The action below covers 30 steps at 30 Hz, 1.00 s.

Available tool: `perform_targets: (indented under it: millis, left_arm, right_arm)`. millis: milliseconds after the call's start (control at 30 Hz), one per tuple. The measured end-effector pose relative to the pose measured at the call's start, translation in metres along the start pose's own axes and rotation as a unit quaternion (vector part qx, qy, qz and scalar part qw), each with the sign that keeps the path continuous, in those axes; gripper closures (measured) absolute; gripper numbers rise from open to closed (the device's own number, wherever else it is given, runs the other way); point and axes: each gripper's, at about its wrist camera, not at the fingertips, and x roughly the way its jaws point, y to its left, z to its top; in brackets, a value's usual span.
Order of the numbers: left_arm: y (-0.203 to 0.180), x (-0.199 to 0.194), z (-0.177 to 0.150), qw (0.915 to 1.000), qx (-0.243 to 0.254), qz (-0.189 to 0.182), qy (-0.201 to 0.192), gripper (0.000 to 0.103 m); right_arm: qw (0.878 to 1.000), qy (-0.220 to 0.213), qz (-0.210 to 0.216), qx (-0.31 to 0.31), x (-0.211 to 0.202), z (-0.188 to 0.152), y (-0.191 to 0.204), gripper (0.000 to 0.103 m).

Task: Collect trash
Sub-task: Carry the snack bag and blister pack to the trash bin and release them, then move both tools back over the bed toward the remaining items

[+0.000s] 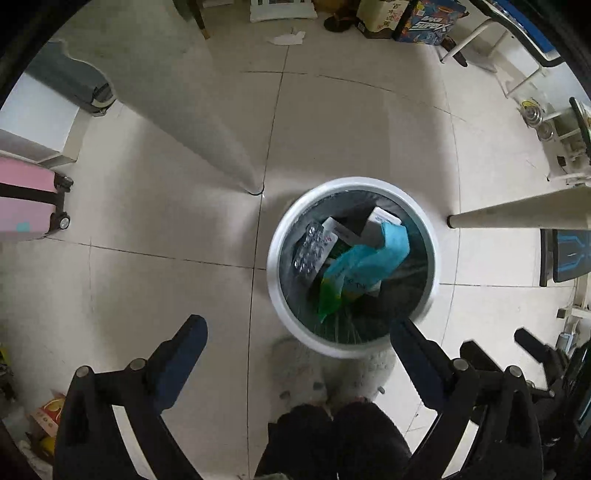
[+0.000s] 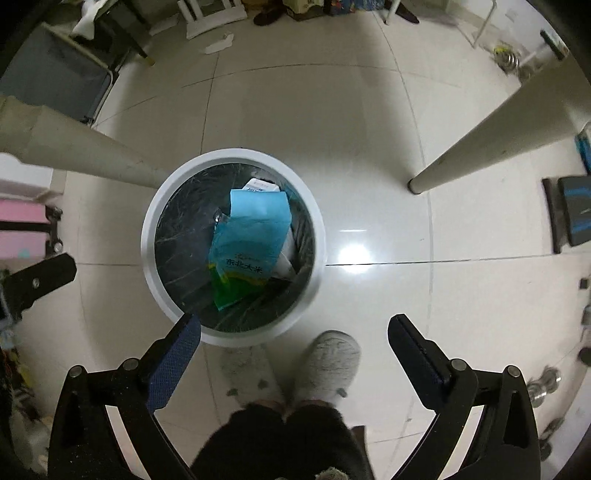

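Note:
A round white trash bin (image 1: 275, 273) with a dark liner stands on the tiled floor; it also shows in the right wrist view (image 2: 147, 240). Inside lie a blue and green rice bag (image 1: 364, 264) (image 2: 249, 243), a white carton (image 1: 376, 225) (image 2: 260, 184) and a silver blister pack (image 1: 312, 247). My left gripper (image 1: 297, 332) is open and empty, held above the floor just left of the bin. My right gripper (image 2: 293, 328) is open and empty, just right of the bin. A crumpled white paper (image 1: 288, 37) (image 2: 220, 43) lies on the floor far ahead.
Two pale table legs (image 1: 207, 136) (image 2: 491, 136) slant beside the bin. The person's grey slippers (image 2: 327, 365) stand right before it. A pink suitcase (image 1: 26, 199) is at the left. Boxes (image 1: 424, 18), a white stool (image 2: 212, 14) and clutter line the far wall.

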Motion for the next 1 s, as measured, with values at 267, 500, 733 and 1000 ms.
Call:
perform_targets:
  millis: [267, 500, 733, 1000]
  left_arm:
    - [-0.006, -0.057, -0.024, 0.9998, 0.012, 0.001, -0.017, 0.002]
    - [-0.012, -0.116, -0.044, 0.9995, 0.009, -0.007, -0.03, 0.002]
    - [-0.015, -0.196, -0.065, 0.9987, 0.015, -0.01, -0.048, 0.002]
    - [-0.013, -0.288, -0.086, 0.9972, 0.026, -0.014, -0.069, 0.002]
  right_arm:
    - [1.0, -0.02, -0.01, -0.021, -0.065, -0.002, 0.008, 0.001]
    - [0.999, -0.027, -0.008, -0.029, -0.142, -0.017, 0.005, 0.001]
    - [0.998, -0.043, 0.004, -0.037, -0.236, -0.038, 0.01, 0.001]
    - [0.997, -0.06, 0.019, -0.033, -0.352, -0.056, 0.012, 0.001]
